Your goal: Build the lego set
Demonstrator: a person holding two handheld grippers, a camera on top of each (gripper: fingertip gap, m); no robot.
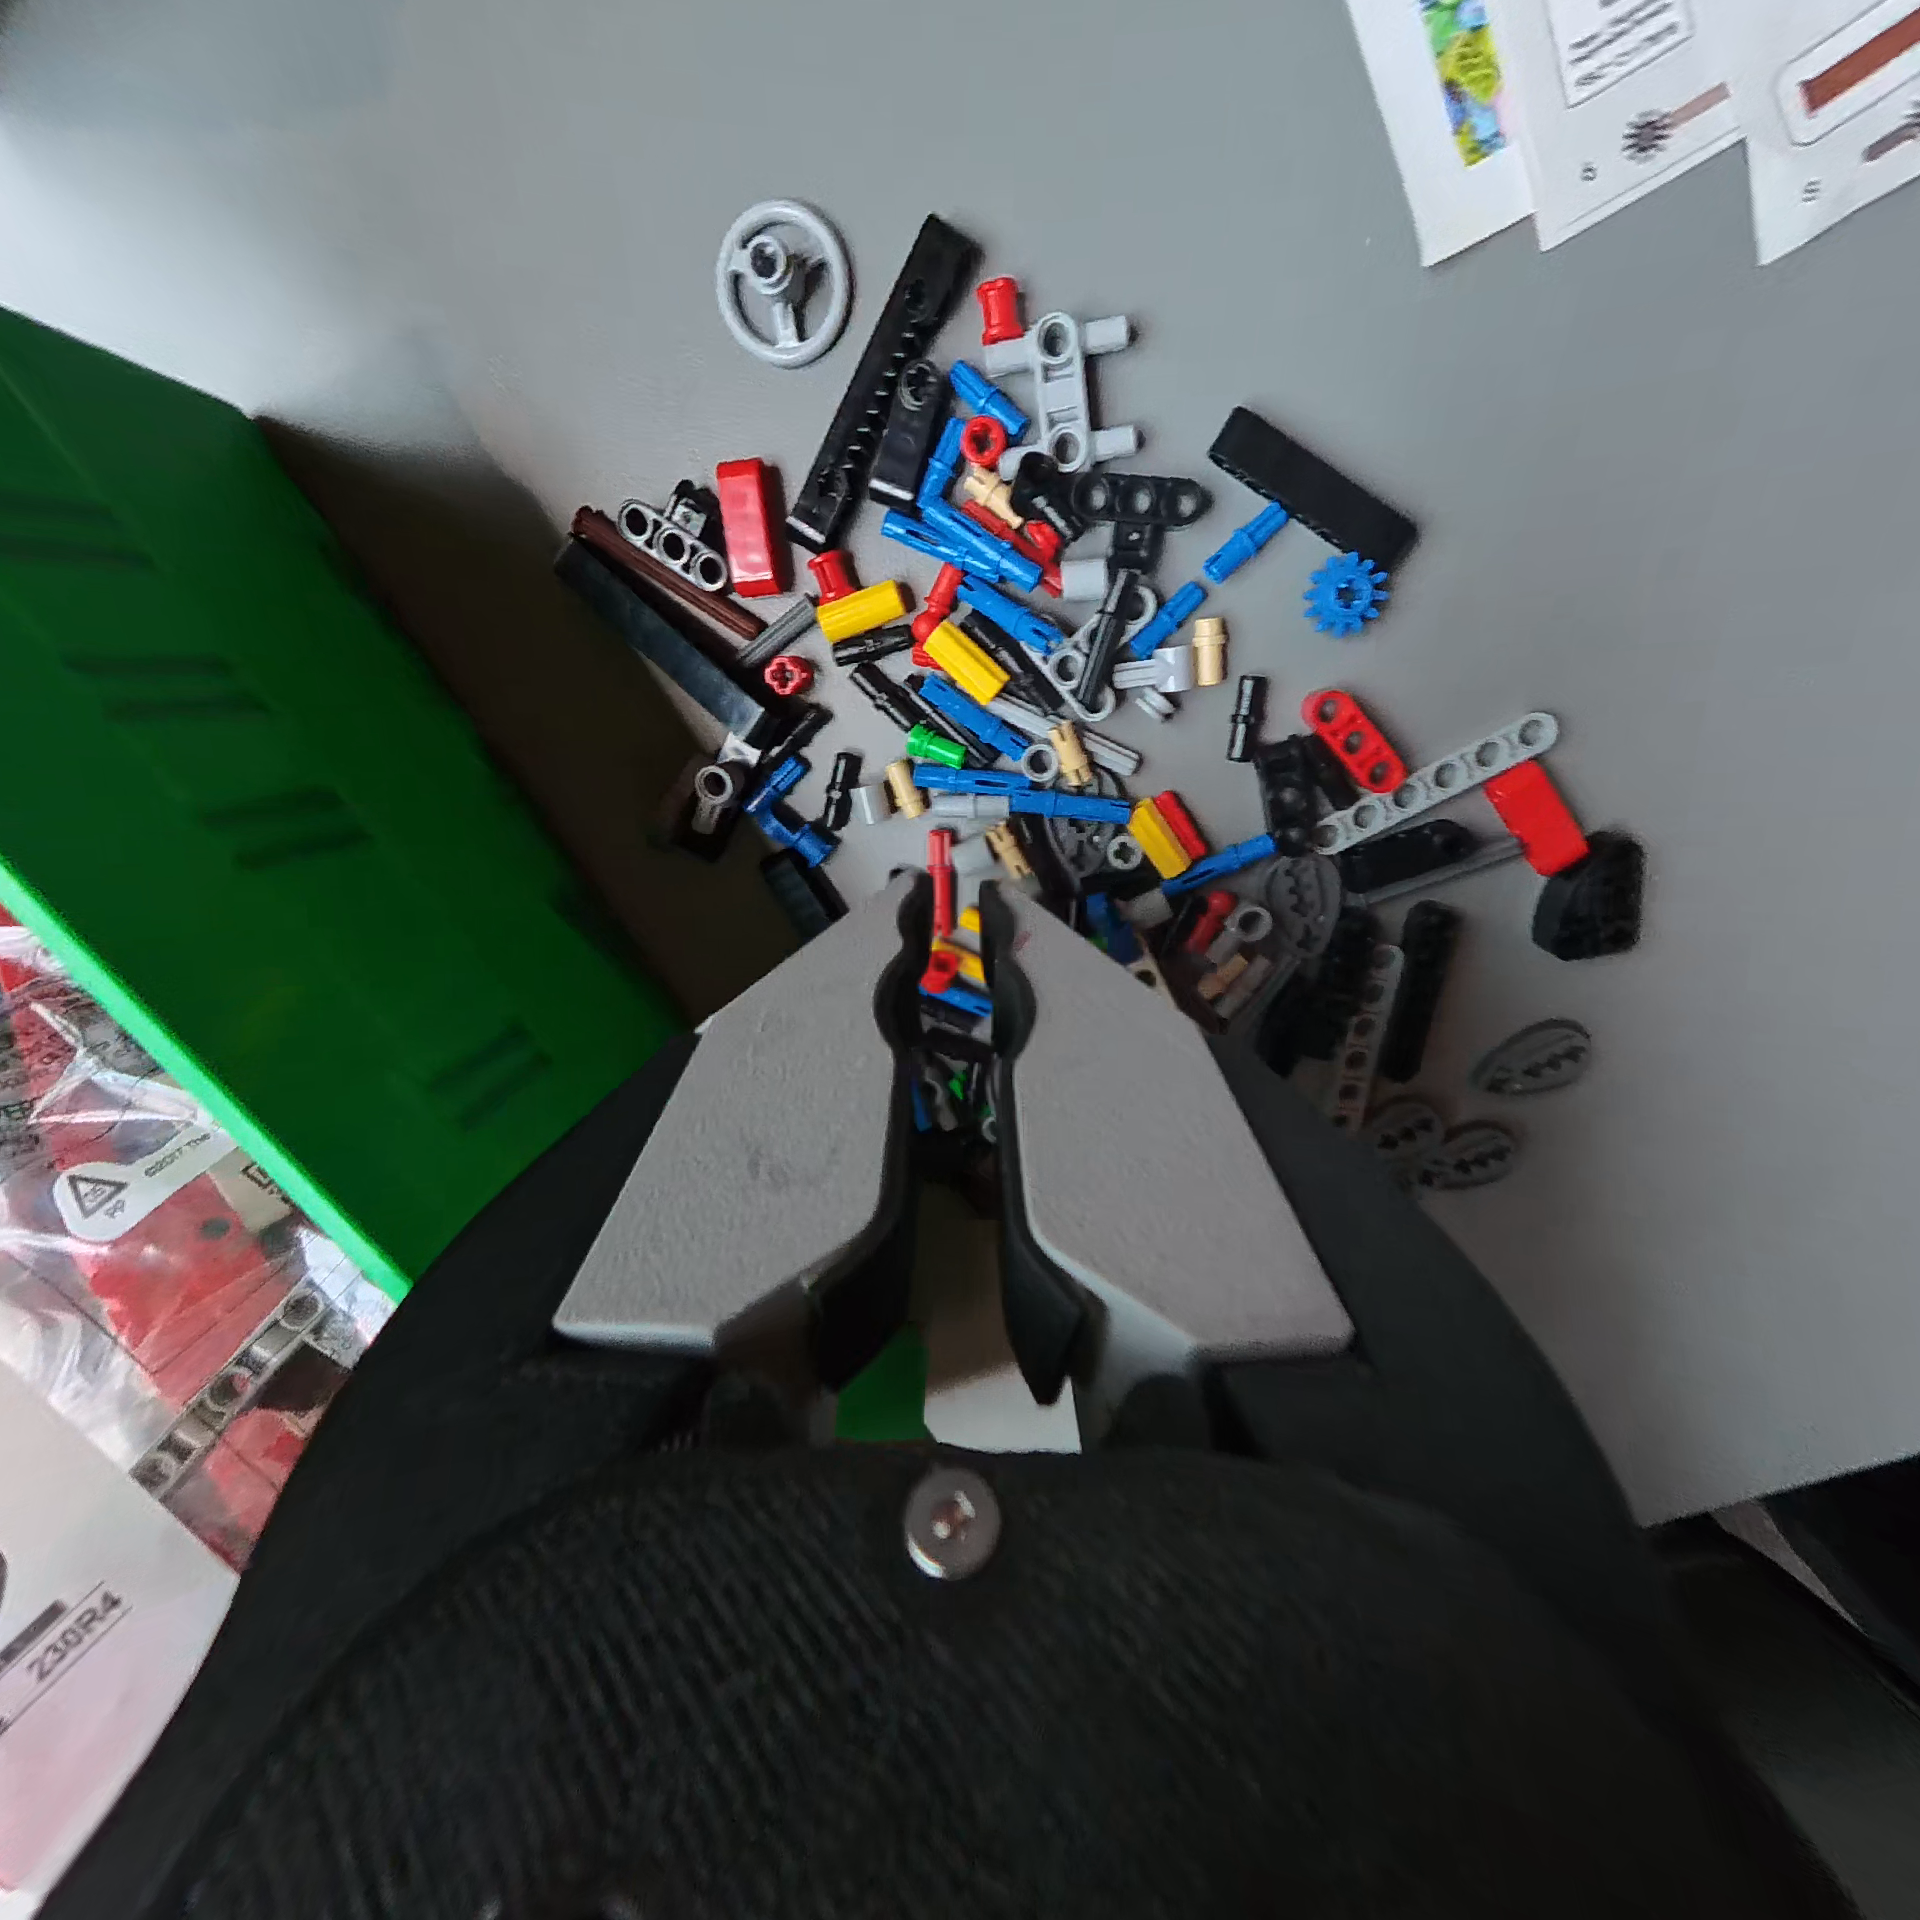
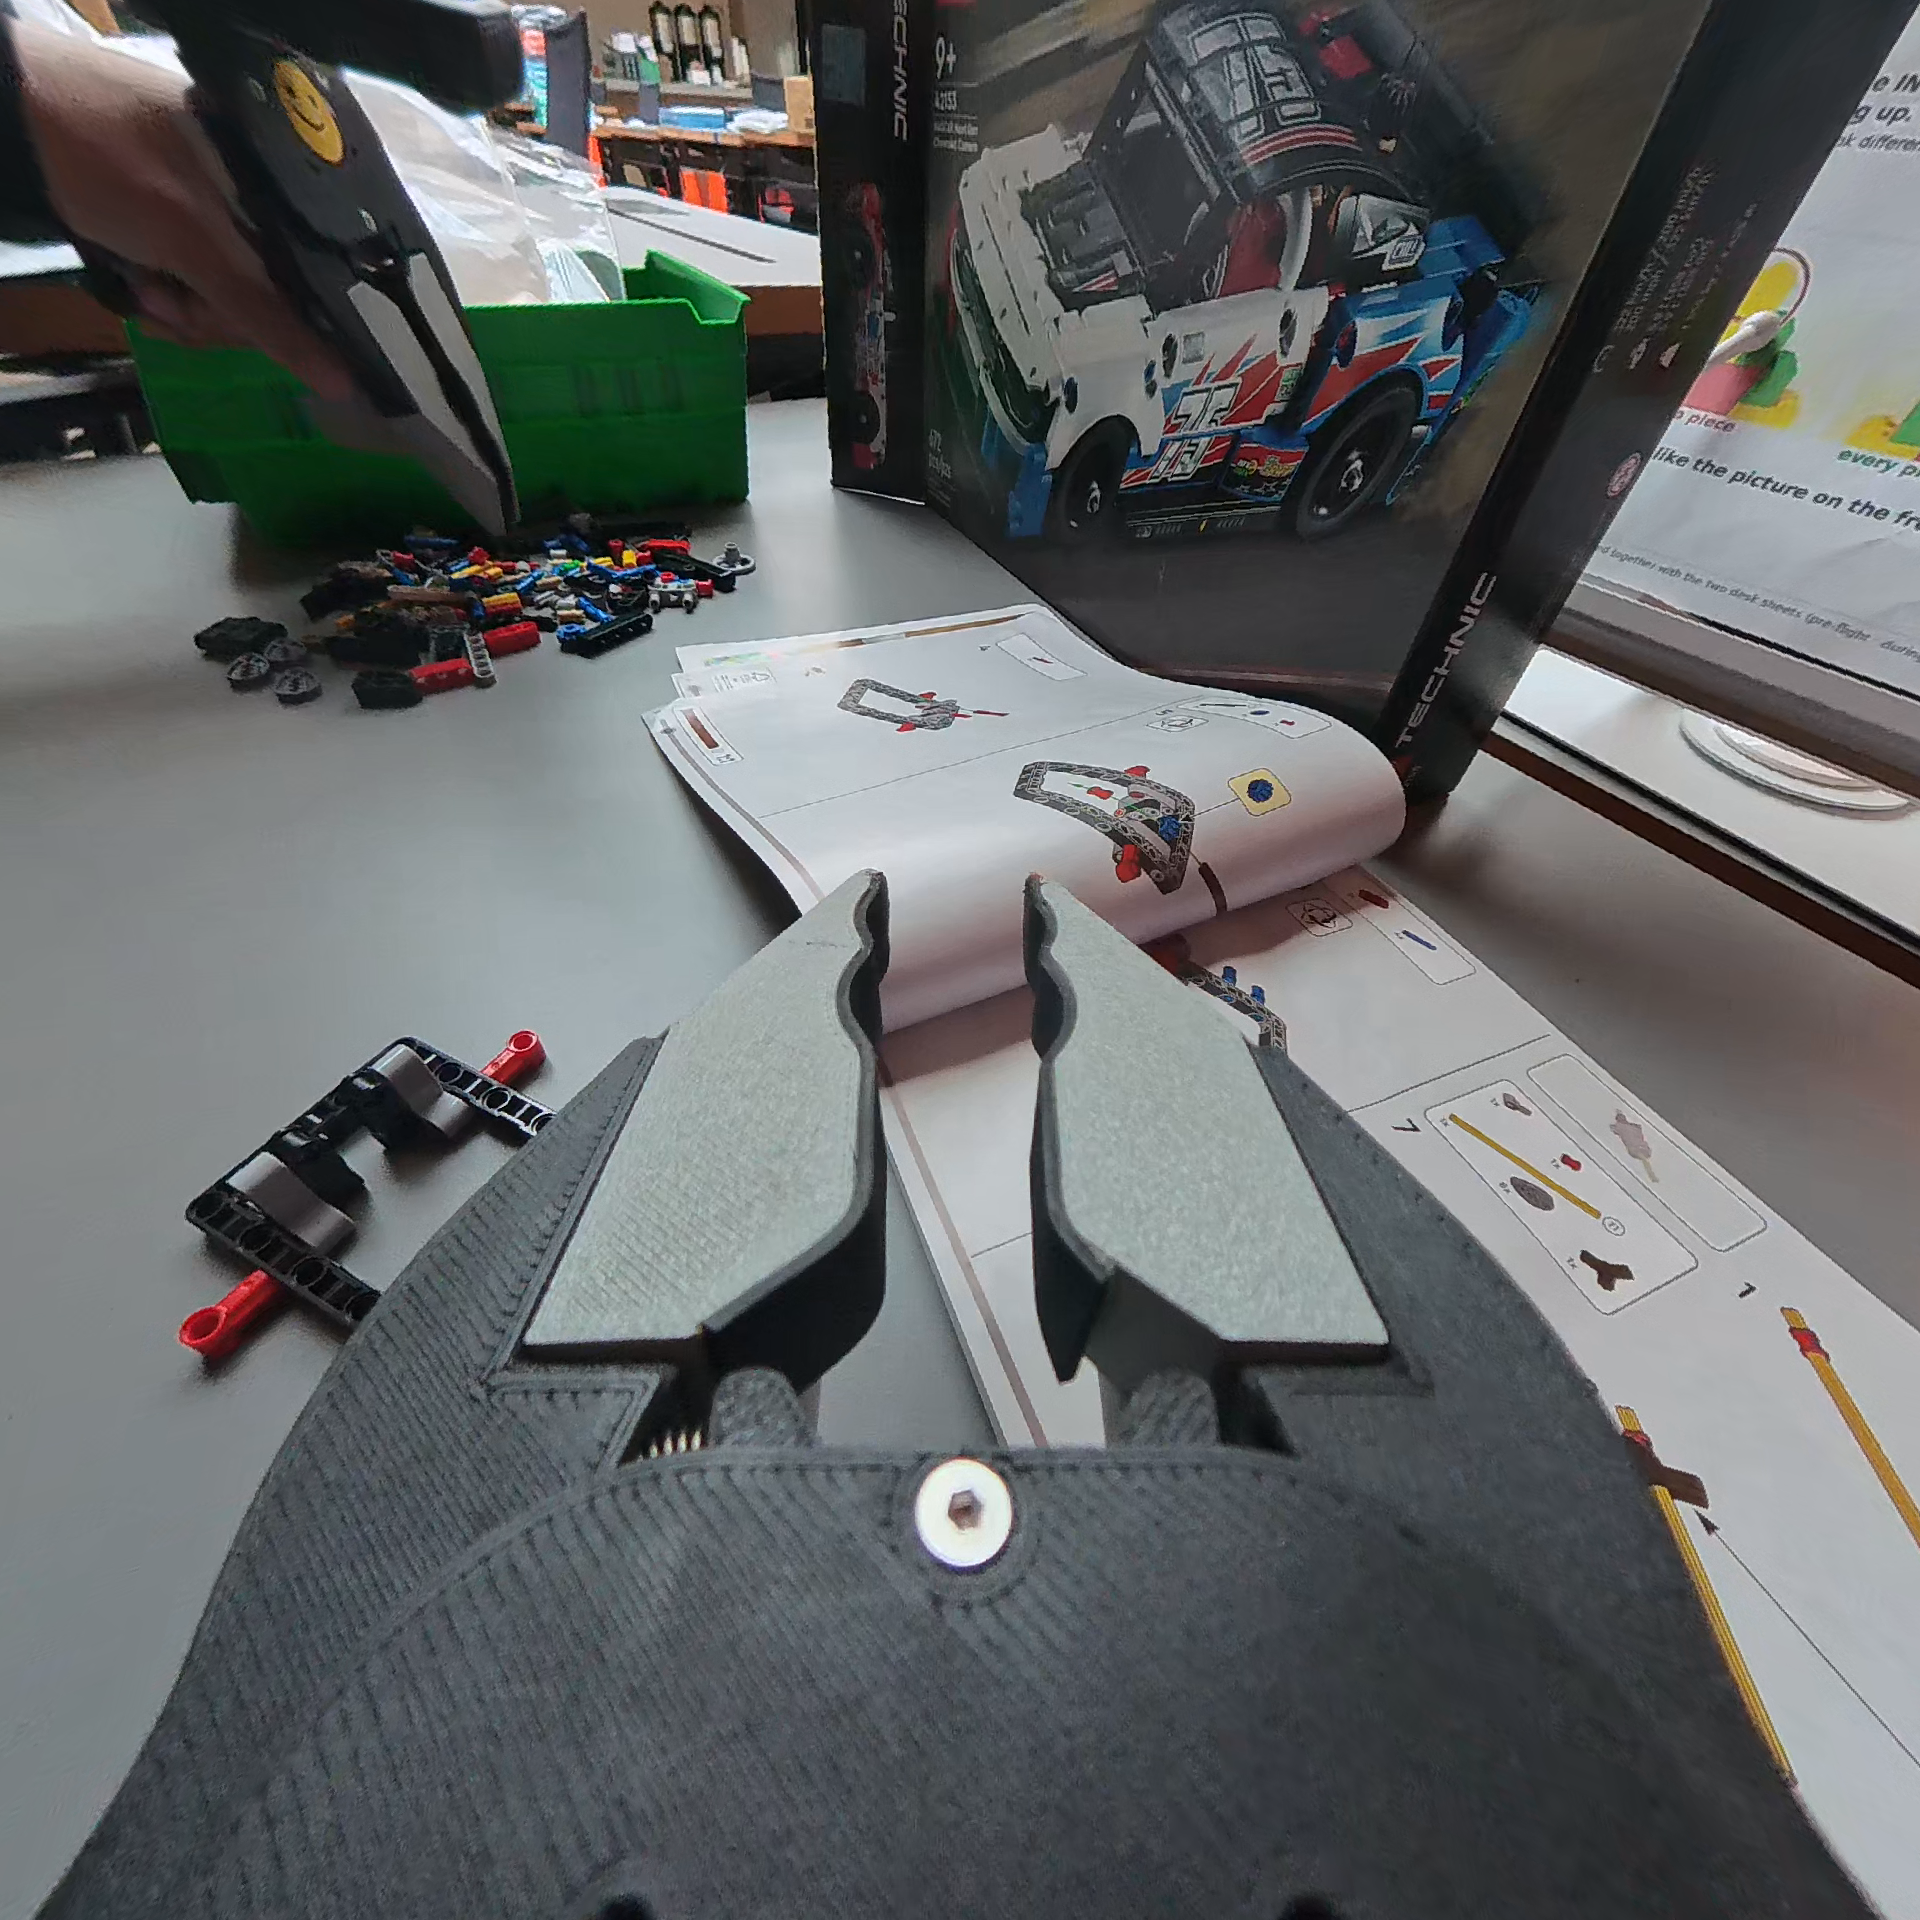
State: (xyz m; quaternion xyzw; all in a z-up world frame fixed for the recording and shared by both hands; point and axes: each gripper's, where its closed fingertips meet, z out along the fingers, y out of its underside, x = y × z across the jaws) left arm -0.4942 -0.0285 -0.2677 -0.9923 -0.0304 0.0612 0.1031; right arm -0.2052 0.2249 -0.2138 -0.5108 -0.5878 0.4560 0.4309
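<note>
A pile of loose lego pieces (image 1: 1039,675) lies on the grey table; it also shows far left in the right wrist view (image 2: 499,603). My left gripper (image 1: 948,888) hovers over the pile's near edge, jaws a narrow gap apart, with a thin red pin (image 1: 940,868) lying in line with the gap. In the right wrist view the left gripper (image 2: 499,514) points down into the pile. My right gripper (image 2: 956,883) is open and empty, low over the open instruction booklet (image 2: 1039,779). A partly built black frame with red pins (image 2: 343,1174) lies left of it.
A green bin (image 1: 260,779) (image 2: 582,405) stands behind the pile. A plastic bag of red parts (image 1: 125,1195) lies by the bin. The set's box (image 2: 1195,312) stands upright behind the booklet. Printed sheets (image 1: 1558,104) lie at the far right. Across from one pair of fingers to the other is roughly 40 cm.
</note>
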